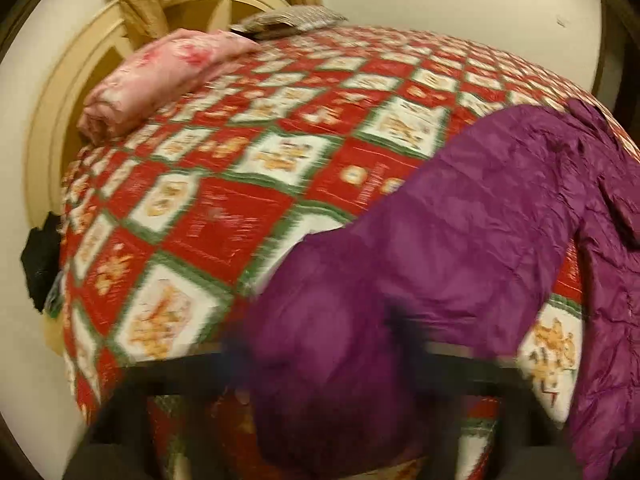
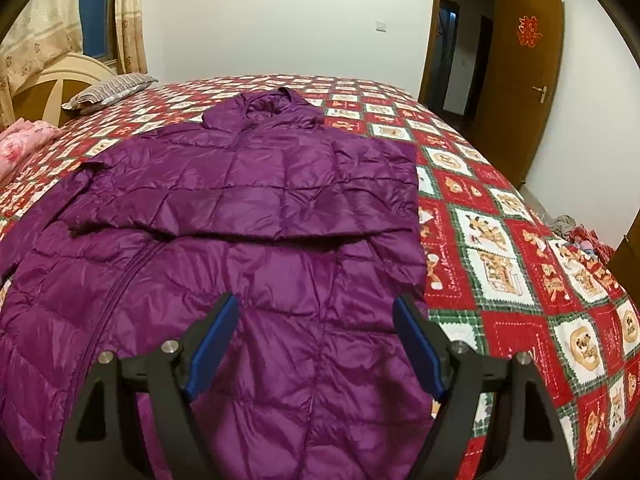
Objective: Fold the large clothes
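Right wrist view shows the big bed (image 2: 520, 240) with its red, white and green checked cover, and on this cover lies the purple padded jacket (image 2: 256, 216), the main landmark. The jacket is spread flat, front side up, its long axis running from the camera toward the far wall, with the hood (image 2: 272, 110) at the far end. One sleeve is folded across the chest; the lower hem is cut off by the bottom edge of the picture. A striped pillow (image 2: 108, 90) and a pink folded blanket (image 2: 24, 140) lie far to the left of the jacket, near the headboard (image 2: 52, 84). A brown door (image 2: 520, 80) stands open beyond the jacket on the right.

Right gripper (image 2: 316, 344) hovers over the lower part of the jacket with its blue pads (image 2: 212, 344) spread wide, and nothing is between them.

Left wrist view is strongly blurred. A jacket sleeve (image 1: 440, 232) stretches from the body of the jacket at the right down to the bottom middle. There the left gripper (image 1: 312, 364) is only a dark smear, so I cannot tell if its fingers pinch the purple cloth or not.
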Demonstrator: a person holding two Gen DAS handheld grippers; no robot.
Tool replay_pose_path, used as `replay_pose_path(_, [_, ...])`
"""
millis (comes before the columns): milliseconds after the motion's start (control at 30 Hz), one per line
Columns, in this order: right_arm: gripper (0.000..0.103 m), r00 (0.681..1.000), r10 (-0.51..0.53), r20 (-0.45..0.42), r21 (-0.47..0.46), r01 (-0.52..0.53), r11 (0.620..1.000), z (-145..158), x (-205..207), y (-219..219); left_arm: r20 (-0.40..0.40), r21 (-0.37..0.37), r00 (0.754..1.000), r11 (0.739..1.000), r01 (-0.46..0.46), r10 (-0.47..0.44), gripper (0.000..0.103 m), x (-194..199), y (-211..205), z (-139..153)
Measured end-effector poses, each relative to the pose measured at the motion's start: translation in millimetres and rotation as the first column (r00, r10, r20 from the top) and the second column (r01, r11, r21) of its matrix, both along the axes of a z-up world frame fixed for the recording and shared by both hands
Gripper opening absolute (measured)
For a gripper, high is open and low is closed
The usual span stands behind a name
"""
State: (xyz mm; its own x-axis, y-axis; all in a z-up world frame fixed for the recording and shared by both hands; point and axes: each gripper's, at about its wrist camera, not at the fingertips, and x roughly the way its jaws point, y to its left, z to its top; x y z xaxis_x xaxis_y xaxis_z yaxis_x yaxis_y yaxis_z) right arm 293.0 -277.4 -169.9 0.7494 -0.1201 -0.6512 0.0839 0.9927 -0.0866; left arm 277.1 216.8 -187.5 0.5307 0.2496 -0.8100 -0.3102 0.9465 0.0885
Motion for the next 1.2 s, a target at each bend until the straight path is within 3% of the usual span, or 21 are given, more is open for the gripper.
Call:
replay_pose_path(33, [0.082, 1.000, -0.001, 0.003, -0.004, 0.001, 1.000, 0.2, -1.6, -0.8, 0.002, -0.011, 1.000, 1.000, 0.009, -0.009, 0.019, 3.8, -3.9, 4.2])
replay_pose_path(167, [0.082, 0.999, -0.032, 0.027, -0.008, 0.032, 0.999, 5.5, -4.8, -12.6, 0.124, 0.145, 0.989, 0.988, 0.060, -0.079, 0.014, 20.4, -43.8, 58.9])
replay_pose_path(300, [0.082, 0.995, -0.085, 0.052, 0.027, 0.084, 0.996, 11.2, -5.9, -32.2, 0.230, 0.231, 0.950, 0.960, 0.157, -0.211, 0.012, 38.9, -103.5, 115.5])
replay_pose_path(433, [0.082, 0.991, -0.118, 0.065, 0.061, 0.114, 0.992, 14.1, -9.6, -45.0, 0.289, 0.280, 0.884, 0.916, 0.288, -0.367, 0.011, 54.4, -189.2, 150.2])
replay_pose_path(533, [0.082, 0.990, -0.124, 0.071, 0.071, 0.119, 0.990, 14.8, -13.6, -50.2, 0.308, 0.305, 0.828, 0.874, 0.379, -0.467, 0.011, 61.0, -250.4, 159.2])
replay_pose_path(600, [0.082, 0.989, -0.131, 0.070, 0.076, 0.125, 0.989, 14.3, -15.9, -54.2, 0.312, 0.314, 0.785, 0.838, 0.446, -0.535, 0.011, 61.5, -296.9, 158.7])
replay_pose_path(767, [0.082, 0.987, -0.147, 0.062, 0.087, 0.142, 0.986, 11.7, -18.0, -66.5, 0.306, 0.334, 0.707, 0.768, 0.547, -0.637, 0.014, 57.4, -379.0, 142.5])
replay_pose_path(833, [0.082, 0.987, -0.150, 0.052, 0.090, 0.145, 0.985, 10.6, -17.9, -70.2, 0.272, 0.324, 0.702, 0.749, 0.578, -0.658, 0.027, 60.4, -402.1, 132.3])
replay_pose_path(900, [0.082, 0.988, -0.147, 0.040, 0.095, 0.142, 0.985, 9.5, -17.0, -73.1, 0.256, 0.329, 0.709, 0.749, 0.576, -0.657, 0.069, 61.5, -415.8, 124.3])
replay_pose_path(967, [0.082, 0.989, -0.143, 0.029, 0.101, 0.140, 0.985, 9.1, -16.2, -74.7, 0.296, 0.355, 0.707, 0.761, 0.543, -0.643, 0.087, 55.6, -416.2, 124.5])
replay_pose_path(1067, [0.082, 0.990, -0.136, 0.029, 0.101, 0.132, 0.986, 12.4, -16.0, -72.8, 0.339, 0.357, 0.710, 0.782, 0.511, -0.618, 0.092, 56.0, -396.1, 129.1])
replay_pose_path(1200, [0.084, 0.994, -0.107, 0.028, 0.125, 0.103, 0.987, 19.8, -10.1, -65.4, 0.366, 0.342, 0.749, 0.828, 0.445, -0.553, 0.092, 69.1, -350.5, 134.2])
